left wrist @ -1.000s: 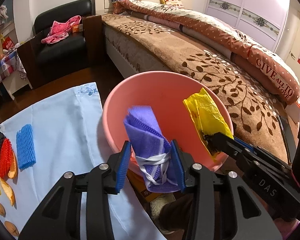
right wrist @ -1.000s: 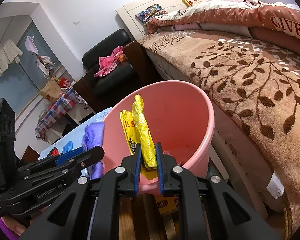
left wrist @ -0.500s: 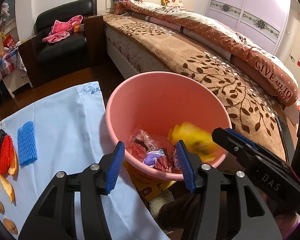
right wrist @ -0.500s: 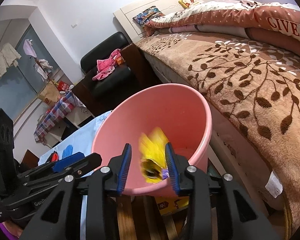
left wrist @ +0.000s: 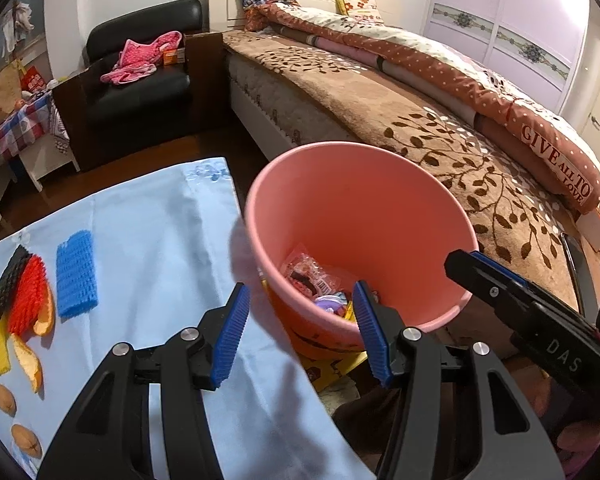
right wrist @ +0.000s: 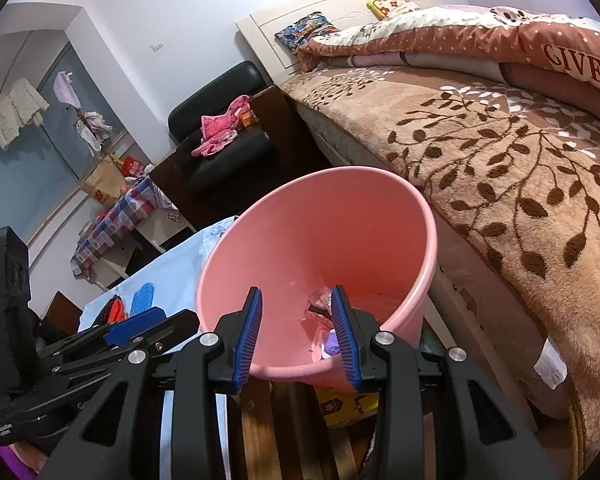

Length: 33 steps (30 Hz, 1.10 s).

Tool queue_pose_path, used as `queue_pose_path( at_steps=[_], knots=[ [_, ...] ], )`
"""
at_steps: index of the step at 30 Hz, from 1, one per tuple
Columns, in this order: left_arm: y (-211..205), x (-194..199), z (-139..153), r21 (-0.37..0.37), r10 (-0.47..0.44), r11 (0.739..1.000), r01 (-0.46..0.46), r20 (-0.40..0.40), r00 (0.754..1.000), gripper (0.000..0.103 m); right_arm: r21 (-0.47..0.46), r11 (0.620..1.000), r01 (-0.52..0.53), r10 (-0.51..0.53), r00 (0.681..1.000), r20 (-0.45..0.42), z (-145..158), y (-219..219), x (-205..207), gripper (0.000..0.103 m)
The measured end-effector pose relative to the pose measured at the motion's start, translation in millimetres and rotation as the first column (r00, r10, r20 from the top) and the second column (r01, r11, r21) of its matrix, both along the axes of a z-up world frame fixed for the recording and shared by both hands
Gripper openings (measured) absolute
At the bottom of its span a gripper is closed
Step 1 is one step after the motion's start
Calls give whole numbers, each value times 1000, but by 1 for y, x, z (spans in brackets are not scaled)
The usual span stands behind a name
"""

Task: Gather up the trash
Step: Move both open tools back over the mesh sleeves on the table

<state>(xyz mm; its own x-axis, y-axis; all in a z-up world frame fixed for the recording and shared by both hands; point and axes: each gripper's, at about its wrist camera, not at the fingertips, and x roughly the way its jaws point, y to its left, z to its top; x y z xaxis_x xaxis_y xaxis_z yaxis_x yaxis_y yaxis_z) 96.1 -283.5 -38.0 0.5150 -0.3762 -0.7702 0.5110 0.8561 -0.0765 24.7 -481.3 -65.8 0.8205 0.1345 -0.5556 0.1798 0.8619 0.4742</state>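
Both hand-held grippers, left [left wrist: 300,332] and right [right wrist: 296,332], hang wide open and empty at the pink bin [left wrist: 380,208]. Wrappers [left wrist: 312,276] lie inside, below them.

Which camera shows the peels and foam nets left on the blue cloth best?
The left wrist view: the blue foam net, red net, black net and orange peels lie in plain sight on the cloth. The right wrist view catches only a far sliver of the nets behind the pink bucket.
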Motion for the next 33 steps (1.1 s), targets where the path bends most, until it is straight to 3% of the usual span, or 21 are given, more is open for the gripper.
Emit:
queue_pose_path(
  at_steps=[21, 33],
  knots=[
    [60, -2, 6, 9, 96, 995, -96, 41, 995, 54, -62, 992, -107, 106, 994, -16, 13, 50, 8, 35],
    [121, 1, 4, 2, 195, 981, -195, 31, 980, 54, -124, 972, -200, 197, 980, -38, 19, 98, 11, 35]
  ],
)
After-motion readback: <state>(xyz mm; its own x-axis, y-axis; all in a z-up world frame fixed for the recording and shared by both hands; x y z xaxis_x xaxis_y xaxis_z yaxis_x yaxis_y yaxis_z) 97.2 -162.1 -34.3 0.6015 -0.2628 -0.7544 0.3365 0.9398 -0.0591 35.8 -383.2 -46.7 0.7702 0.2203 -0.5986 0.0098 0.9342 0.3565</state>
